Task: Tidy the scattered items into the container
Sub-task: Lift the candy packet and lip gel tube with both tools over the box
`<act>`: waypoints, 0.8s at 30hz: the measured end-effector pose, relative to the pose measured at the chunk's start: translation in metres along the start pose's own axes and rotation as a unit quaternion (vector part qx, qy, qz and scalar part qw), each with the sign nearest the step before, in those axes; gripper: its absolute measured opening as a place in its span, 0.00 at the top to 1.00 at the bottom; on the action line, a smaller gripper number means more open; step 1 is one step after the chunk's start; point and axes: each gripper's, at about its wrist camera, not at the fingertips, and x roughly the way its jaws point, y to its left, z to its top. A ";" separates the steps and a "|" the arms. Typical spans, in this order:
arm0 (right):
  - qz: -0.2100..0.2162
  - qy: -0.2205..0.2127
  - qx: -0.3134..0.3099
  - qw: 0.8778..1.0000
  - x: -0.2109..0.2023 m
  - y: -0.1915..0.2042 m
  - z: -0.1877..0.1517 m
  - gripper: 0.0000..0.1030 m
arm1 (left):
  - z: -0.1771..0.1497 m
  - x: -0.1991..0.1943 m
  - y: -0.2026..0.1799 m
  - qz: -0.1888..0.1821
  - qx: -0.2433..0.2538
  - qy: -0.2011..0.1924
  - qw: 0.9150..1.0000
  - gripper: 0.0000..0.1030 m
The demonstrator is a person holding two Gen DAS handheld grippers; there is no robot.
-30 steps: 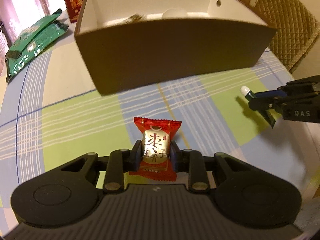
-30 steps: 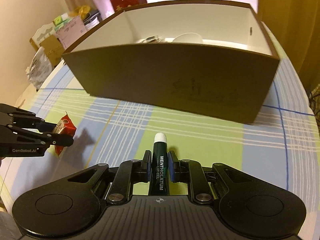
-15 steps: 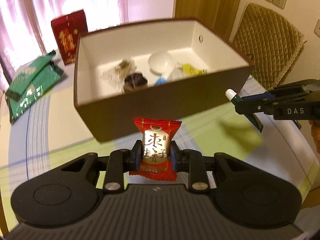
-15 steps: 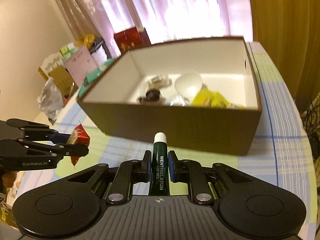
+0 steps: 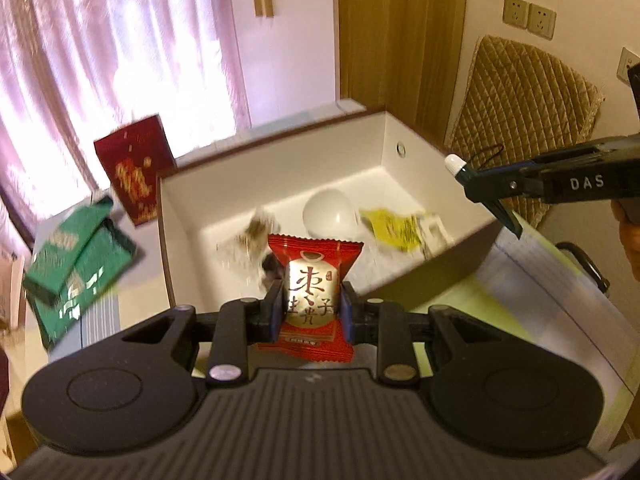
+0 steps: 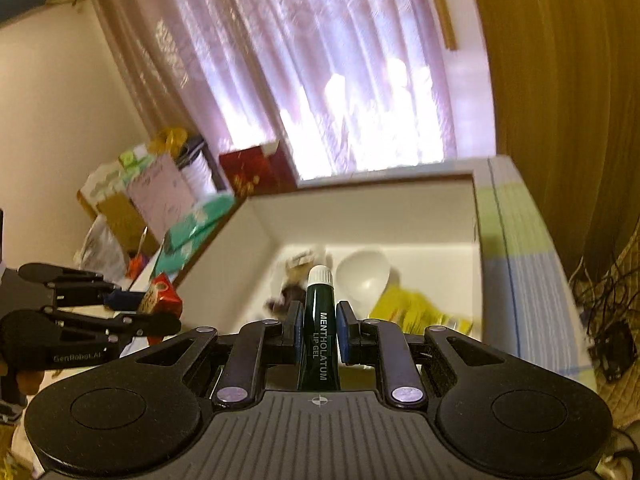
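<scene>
My left gripper (image 5: 312,307) is shut on a red snack packet (image 5: 313,292) with gold Chinese characters, held in the air above the near wall of the brown box (image 5: 424,280). My right gripper (image 6: 318,330) is shut on a dark green lip gel tube (image 6: 319,332) with a white cap, also raised over the box's near edge (image 6: 208,256). The box's white inside holds a white bowl-like thing (image 5: 330,214), a yellow packet (image 5: 394,226) and some blurred wrapped sweets (image 5: 252,236). Each gripper shows in the other's view: the right gripper (image 5: 480,184) at right, the left gripper (image 6: 132,312) at left.
The box stands on a table with a checked cloth (image 6: 516,280). Green packets (image 5: 76,264) and a red carton (image 5: 134,174) lie left of and behind the box. A quilted chair (image 5: 524,120) stands at the right, curtains (image 6: 328,72) behind, and clutter of bags and boxes (image 6: 140,200) beyond the table.
Both grippers have risen with their loads, from low in front of the box's side wall to above its rim, so the inside now shows. The grips have not changed.
</scene>
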 end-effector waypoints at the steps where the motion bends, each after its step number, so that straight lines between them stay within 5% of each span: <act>1: -0.001 -0.004 0.001 1.000 0.002 -0.002 0.006 0.80 | 0.005 0.002 0.001 0.002 0.004 -0.003 1.000 0.77; 10: -0.022 -0.007 -0.002 1.000 0.032 -0.023 0.040 0.81 | 0.045 0.034 0.016 -0.012 0.013 -0.022 1.000 0.77; 24: -0.062 0.042 -0.013 0.997 0.100 -0.061 0.052 0.81 | 0.073 0.135 0.038 -0.020 0.039 0.028 0.999 0.77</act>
